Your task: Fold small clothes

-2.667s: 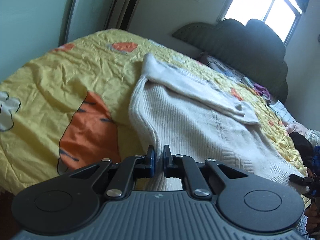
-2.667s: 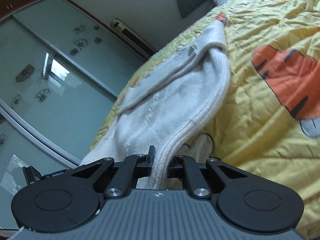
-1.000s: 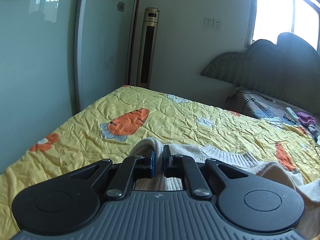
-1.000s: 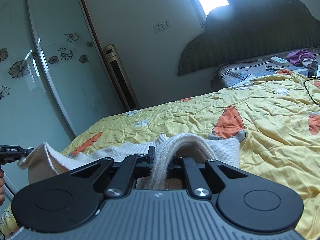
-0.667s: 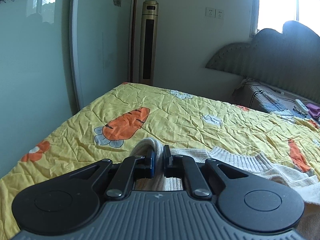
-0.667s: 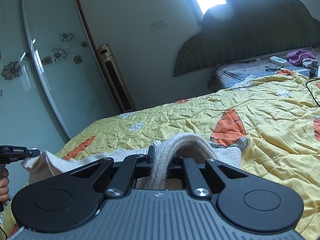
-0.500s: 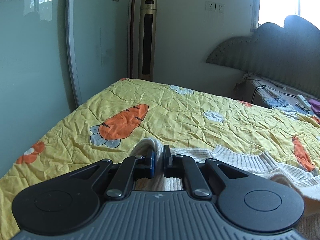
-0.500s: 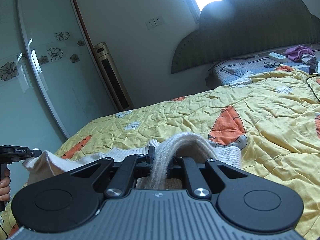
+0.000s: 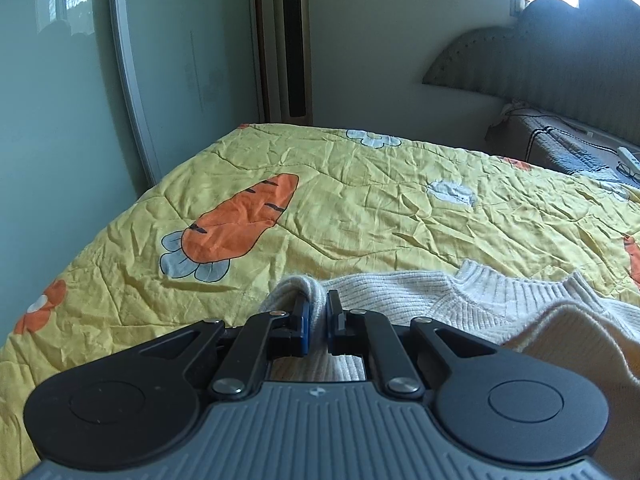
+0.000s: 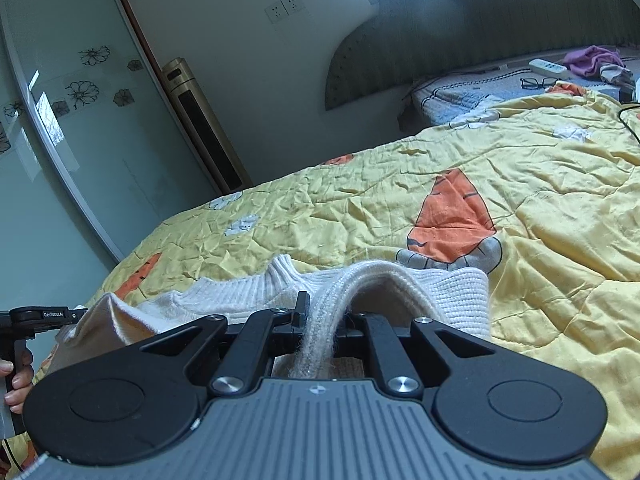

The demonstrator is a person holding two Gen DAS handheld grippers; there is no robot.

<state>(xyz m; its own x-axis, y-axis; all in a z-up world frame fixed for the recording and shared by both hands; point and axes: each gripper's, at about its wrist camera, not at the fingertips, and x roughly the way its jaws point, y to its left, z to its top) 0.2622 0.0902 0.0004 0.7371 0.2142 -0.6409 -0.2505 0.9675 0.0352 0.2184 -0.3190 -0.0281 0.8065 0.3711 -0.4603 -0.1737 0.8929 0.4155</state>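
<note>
Left gripper: clenched on a bunched fold of the cream knit sweater, which loops up over the blue-edged finger.
Right gripper: clamped on a thick ribbed fold of the same sweater, the knit arching up and over to the right of its fingers.
Sweater: stretched between the two grippers, its ribbed collar just ahead and between them; the part ahead of the fingers lies on the bed.
Quilt: yellow, creased, printed with orange carrots, spreading ahead of both grippers and beneath the sweater.
Hand: at the far left of the right wrist view, on the other gripper's handle.
Headboard: dark, padded, far ahead to the right.
Tower unit: gold, upright against the wall, well ahead.
</note>
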